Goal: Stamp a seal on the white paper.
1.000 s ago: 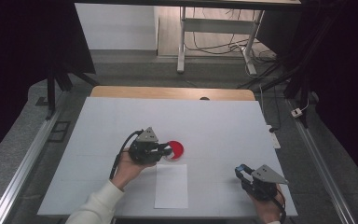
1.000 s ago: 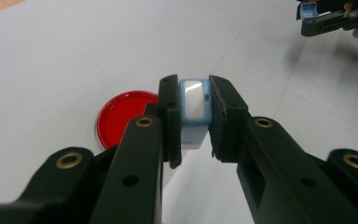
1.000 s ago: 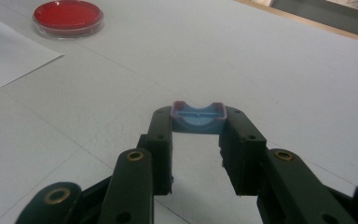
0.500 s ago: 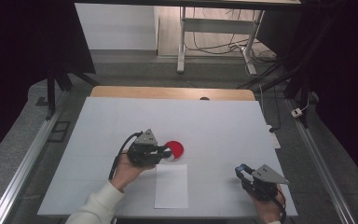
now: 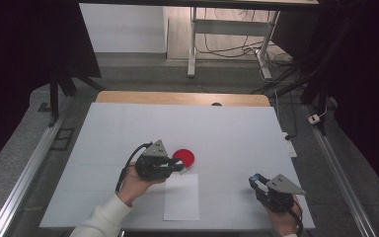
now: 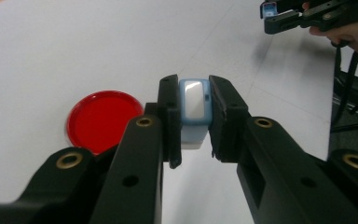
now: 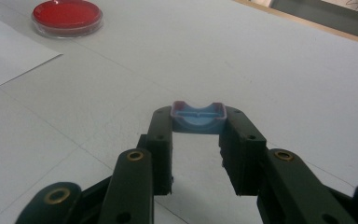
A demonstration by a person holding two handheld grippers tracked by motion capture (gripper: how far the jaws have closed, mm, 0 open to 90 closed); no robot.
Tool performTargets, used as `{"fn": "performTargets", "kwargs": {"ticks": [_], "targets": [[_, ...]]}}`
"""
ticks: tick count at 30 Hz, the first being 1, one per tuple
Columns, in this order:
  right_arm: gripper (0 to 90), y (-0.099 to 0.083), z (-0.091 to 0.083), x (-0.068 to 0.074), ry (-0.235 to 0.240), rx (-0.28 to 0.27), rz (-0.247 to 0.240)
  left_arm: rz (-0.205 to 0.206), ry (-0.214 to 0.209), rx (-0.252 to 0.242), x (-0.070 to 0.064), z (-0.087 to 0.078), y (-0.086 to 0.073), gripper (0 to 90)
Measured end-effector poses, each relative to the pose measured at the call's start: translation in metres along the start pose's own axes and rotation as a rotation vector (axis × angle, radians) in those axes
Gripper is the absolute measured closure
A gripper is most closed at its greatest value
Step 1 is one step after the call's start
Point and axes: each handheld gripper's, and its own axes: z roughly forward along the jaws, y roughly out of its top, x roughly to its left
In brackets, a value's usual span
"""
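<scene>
Left gripper (image 6: 195,119): jaws pinch a small light-blue stamp (image 6: 194,106) upright between the tips; in the high view the gripper (image 5: 177,167) sits left of table centre, jaws pointing to 3 o'clock.
Stamp: above the table, just beside the dish, at the sheet's top edge.
Dish (image 5: 183,157): round, red, flat on the table, at 1 o'clock from the left gripper; in the left gripper view at 9 o'clock from the stamp (image 6: 103,120).
Sheet (image 5: 181,196): white paper, at 6 o'clock from the dish, near the table's front edge.
Right gripper (image 7: 198,126): jaws clamp a blue cap (image 7: 197,117) at their tips; in the high view at 4 o'clock on the table (image 5: 237,128), well apart from the left one.
</scene>
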Motion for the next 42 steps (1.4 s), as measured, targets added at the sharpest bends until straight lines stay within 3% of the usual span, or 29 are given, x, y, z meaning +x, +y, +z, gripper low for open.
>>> {"fn": "performTargets", "kwargs": {"ticks": [18,26,42], "targets": [[65.4,0.0,0.0,0.0,-0.003,0.008,-0.003,0.019,-0.028,0.049,-0.014,0.014,-0.006,75.8],[65.4,0.001,-0.001,0.001,-0.003,0.007,-0.003,0.015,-0.025,0.073,-0.023,0.013,-0.016,75.8],[65.4,0.0,0.0,0.0,0.0,0.013,-0.001,0.011,-0.022,0.12,-0.021,0.02,-0.029,75.8]]}}
